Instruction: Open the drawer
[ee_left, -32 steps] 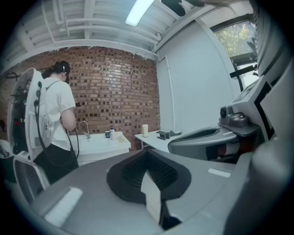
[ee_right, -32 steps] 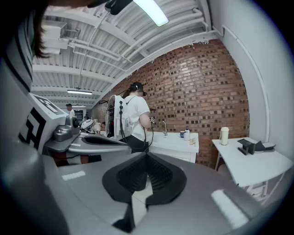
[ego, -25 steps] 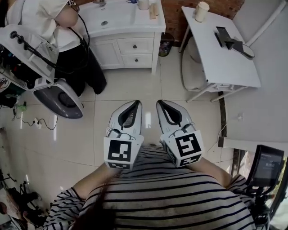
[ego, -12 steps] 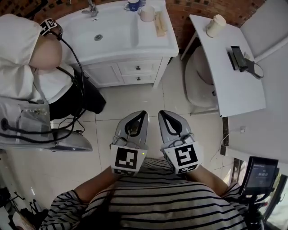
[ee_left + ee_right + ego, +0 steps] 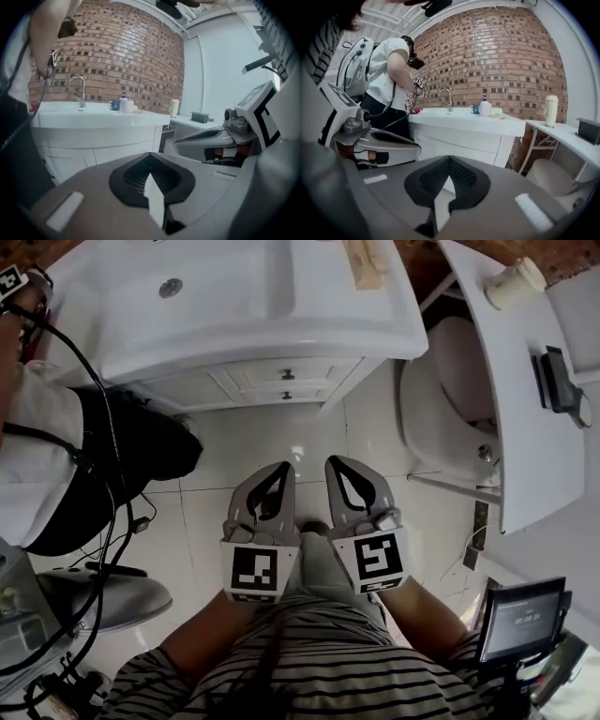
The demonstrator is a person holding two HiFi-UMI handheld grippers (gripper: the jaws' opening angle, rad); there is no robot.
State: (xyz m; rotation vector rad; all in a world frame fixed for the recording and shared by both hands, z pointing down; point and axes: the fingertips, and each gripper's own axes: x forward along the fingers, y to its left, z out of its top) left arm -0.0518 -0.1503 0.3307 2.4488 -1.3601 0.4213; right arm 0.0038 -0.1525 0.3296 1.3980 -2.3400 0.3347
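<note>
Both of my tools are clenched and empty. In its own view the left hand-held gripper [image 5: 281,468] shows its two jaws meeting tip to tip with nothing between them. The right hand-held gripper [image 5: 335,463] is the same, jaws together on nothing. They sit side by side in front of my body, tips level with each other, pointing forward and a little down over the floor [image 5: 234,442].

The drawers lie straight ahead, in the front of the vanity [image 5: 394,329] below the sink, well apart from both tips with bare tile between. There are two, stacked: the upper drawer [image 5: 309,373] and the lower drawer [image 5: 309,396]. Each has a small dark knob at its middle, the upper knob [image 5: 288,374] and the lower knob [image 5: 287,396]. Which drawer is meant I cannot tell.

Each drawer front runs left to right across my view, so I judge the pull must come straight back toward me.

Both tips look about equally far from the fronts. The knobs, though, line up almost dead ahead of my left tip, while my right tip sits off to the side. I reckon the left has the straighter line in. Whichever goes will need its jaws apart before it can take a knob.

A person [image 5: 56,456] stands at the vanity's left end, dark trousers close to that corner. That crowds my left side. The desk [image 5: 525,399] on the right is well clear.
</note>
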